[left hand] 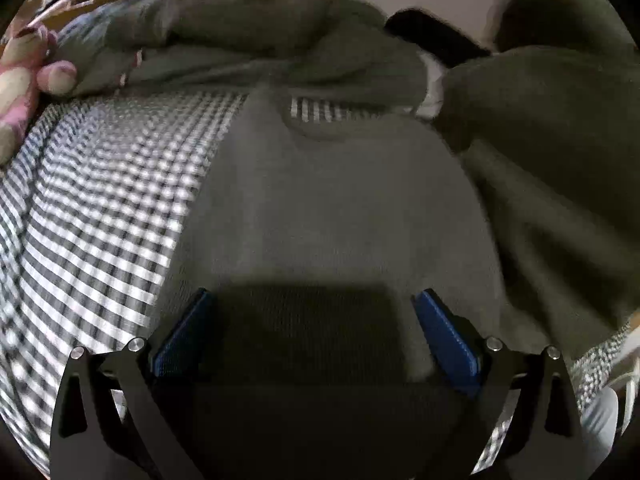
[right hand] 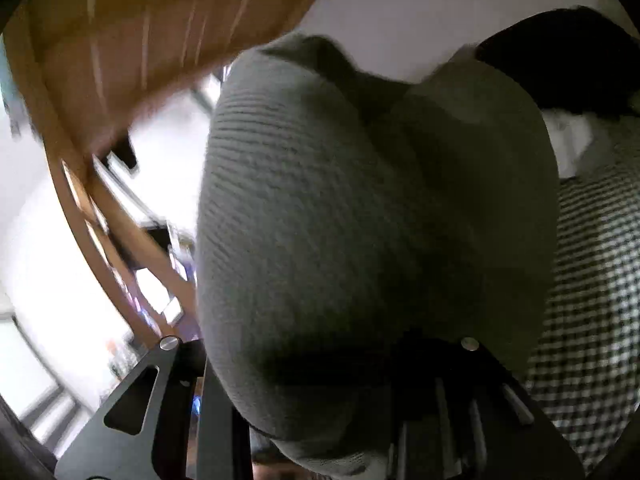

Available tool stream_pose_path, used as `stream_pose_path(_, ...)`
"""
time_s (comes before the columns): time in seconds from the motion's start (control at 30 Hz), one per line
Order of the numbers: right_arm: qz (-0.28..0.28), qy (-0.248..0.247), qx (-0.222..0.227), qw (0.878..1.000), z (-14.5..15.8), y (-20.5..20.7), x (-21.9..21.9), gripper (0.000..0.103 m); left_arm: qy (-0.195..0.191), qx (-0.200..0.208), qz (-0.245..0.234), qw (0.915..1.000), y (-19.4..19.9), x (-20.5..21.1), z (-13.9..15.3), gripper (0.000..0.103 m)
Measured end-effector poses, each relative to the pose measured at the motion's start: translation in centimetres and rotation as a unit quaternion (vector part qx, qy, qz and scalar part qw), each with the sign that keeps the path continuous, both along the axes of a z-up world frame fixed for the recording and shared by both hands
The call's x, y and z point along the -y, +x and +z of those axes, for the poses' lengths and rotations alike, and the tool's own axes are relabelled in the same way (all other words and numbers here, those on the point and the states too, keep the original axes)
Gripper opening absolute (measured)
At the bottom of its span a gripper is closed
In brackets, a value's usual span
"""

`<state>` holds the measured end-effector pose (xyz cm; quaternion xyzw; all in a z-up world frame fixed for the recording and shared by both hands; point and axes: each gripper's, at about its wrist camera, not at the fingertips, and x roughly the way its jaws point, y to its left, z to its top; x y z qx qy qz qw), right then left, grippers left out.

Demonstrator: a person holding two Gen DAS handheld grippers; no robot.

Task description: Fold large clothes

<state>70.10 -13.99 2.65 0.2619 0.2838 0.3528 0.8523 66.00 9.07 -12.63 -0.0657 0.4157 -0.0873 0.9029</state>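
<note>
The left gripper (left hand: 312, 328) hangs with its blue pads (left hand: 448, 344) spread wide, grasping nothing, just above the grey sweater (left hand: 340, 200) spread on the checked bedcover (left hand: 104, 208). The right gripper (right hand: 320, 392) is clenched on a fold of that sweater (right hand: 320, 220), raised before a wooden door (right hand: 160, 32). A pink plush toy (left hand: 24, 80) lies beside the cloth.
</note>
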Motion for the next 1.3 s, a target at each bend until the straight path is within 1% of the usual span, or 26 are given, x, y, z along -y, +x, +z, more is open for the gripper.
stream_pose_path(0.07,0.02,-0.067,-0.033,0.997,-0.8,1.5,-3.8,0.028,-0.014,0.013,0.02,0.9996,-0.7,-2.6,0.9,0.098)
stream_pose_path(0.13,0.035,-0.114,-0.05,0.992,-1.6,0.9,-6.8,0.028,-0.025,0.008,0.063,0.9977,-1.0,-5.7,1.1,0.098)
stream_pose_path(0.17,0.04,-0.127,-0.058,0.989,-2.3,0.9,-8.0,0.028,-0.035,0.004,0.07,0.9969,-0.9,-6.8,0.9,0.098)
stream_pose_path(0.23,0.041,-0.168,-0.077,0.982,-3.7,1.3,-10.5,0.027,-0.057,-0.019,0.082,0.9948,-0.4,-9.2,0.2,0.098)
stream_pose_path(0.33,0.043,-0.235,-0.097,0.966,-6.2,2.1,-13.2,0.028,-0.067,-0.014,0.107,0.9919,-0.5,-11.5,0.4,0.098)
stream_pose_path(0.43,0.042,-0.32,-0.069,0.944,-7.4,-0.3,-17.0,0.03,-0.077,0.001,0.125,0.9891,-0.8,-13.3,1.8,0.098)
stream_pose_path(0.5,0.037,-0.36,-0.054,0.931,-7.6,-1.8,-18.9,0.034,-0.075,0.018,0.137,0.9876,-1.1,-14.5,3.0,0.098)
stream_pose_path(0.6,0.033,-0.397,-0.033,0.917,-8.8,-1.6,-19.7,0.038,-0.068,0.045,0.158,0.984,-1.7,-16.2,5.0,0.098)
stream_pose_path(0.67,0.033,-0.395,-0.01,0.918,-8.9,-3.2,-18.7,0.046,-0.079,0.054,0.159,0.9826,-2.1,-16.9,6.5,0.098)
stream_pose_path(0.73,0.04,-0.397,0.011,0.917,-9.2,-4.9,-19.9,0.069,-0.088,0.064,0.148,0.9829,-2.4,-16.8,8.4,0.098)
stream_pose_path(0.77,0.051,-0.4,0.025,0.915,-9.3,-5.5,-20.2,0.077,-0.089,0.072,0.142,0.9832,-2.4,-16.3,9.4,0.098)
stream_pose_path(0.8,0.059,-0.404,0.033,0.912,-8.9,-6.3,-20.4,0.088,-0.086,0.085,0.13,0.9842,-2.1,-15.7,11.0,0.098)
stream_pose_path(0.87,0.052,-0.423,0.046,0.903,-9.5,-6.6,-21.9,0.089,-0.08,0.095,0.085,0.9886,-0.9,-14.0,14.0,0.098)
stream_pose_path(0.9,0.048,-0.421,0.05,0.905,-9.6,-6.8,-22.1,0.089,-0.089,0.082,0.042,0.9918,0.2,-12.5,15.5,0.098)
stream_pose_path(0.93,0.043,-0.409,0.052,0.91,-9.4,-6.9,-21.8,0.089,-0.114,0.05,-0.025,0.9919,1.7,-10.4,16.3,0.098)
stream_pose_path(0.97,0.043,-0.397,0.054,0.915,-9.2,-7.0,-21.5,0.089,-0.137,0.02,-0.075,0.9874,3.1,-8.8,16.5,0.098)
stream_pose_path(1.0,0.049,-0.374,0.061,0.924,-8.7,-7.6,-20.7,0.09,-0.166,-0.02,-0.133,0.9769,4.9,-6.5,16.3,0.098)
stream_pose_path(1.03,0.063,-0.355,0.078,0.929,-8.3,-8.6,-20.1,0.093,-0.182,-0.05,-0.169,0.9673,6.5,-4.1,15.6,0.098)
stream_pose_path(1.07,0.077,-0.343,0.103,0.93,-8.1,-9.8,-19.8,0.099,-0.187,-0.08,-0.192,0.9603,8.2,-1.8,14.4,0.098)
stream_pose_path(1.1,0.085,-0.341,0.123,0.928,-8.1,-10.9,-19.5,0.1,-0.18,-0.111,-0.204,0.9558,9.7,0.3,13.0,0.098)
stream_pose_path(1.13,0.093,-0.353,0.144,0.92,-8.4,-12.4,-19.4,0.1,-0.155,-0.152,-0.216,0.9519,11.3,2.8,11.0,0.098)
stream_pose_path(1.17,0.098,-0.371,0.156,0.91,-8.6,-13.7,-19.2,0.1,-0.129,-0.176,-0.219,0.951,12.3,4.3,9.4,0.098)
stream_pose_path(1.2,0.1,-0.379,0.162,0.906,-8.4,-14.6,-18.9,0.1,-0.086,-0.197,-0.211,0.9536,13.2,5.7,7.4,0.098)
stream_pose_path(1.23,0.106,-0.372,0.163,0.908,-7.8,-15.9,-17.7,0.1,-0.054,-0.205,-0.197,0.9573,13.8,6.3,5.9,0.098)
stream_pose_path(1.27,0.11,-0.357,0.158,0.914,-7.1,-16.6,-16.5,0.1,-0.064,-0.201,-0.193,0.9582,13.9,6.2,5.4,0.098)
stream_pose_path(1.3,0.115,-0.323,0.141,0.929,-5.9,-17.2,-14.3,0.1,-0.084,-0.191,-0.191,0.9592,14.2,5.4,5.1,0.098)
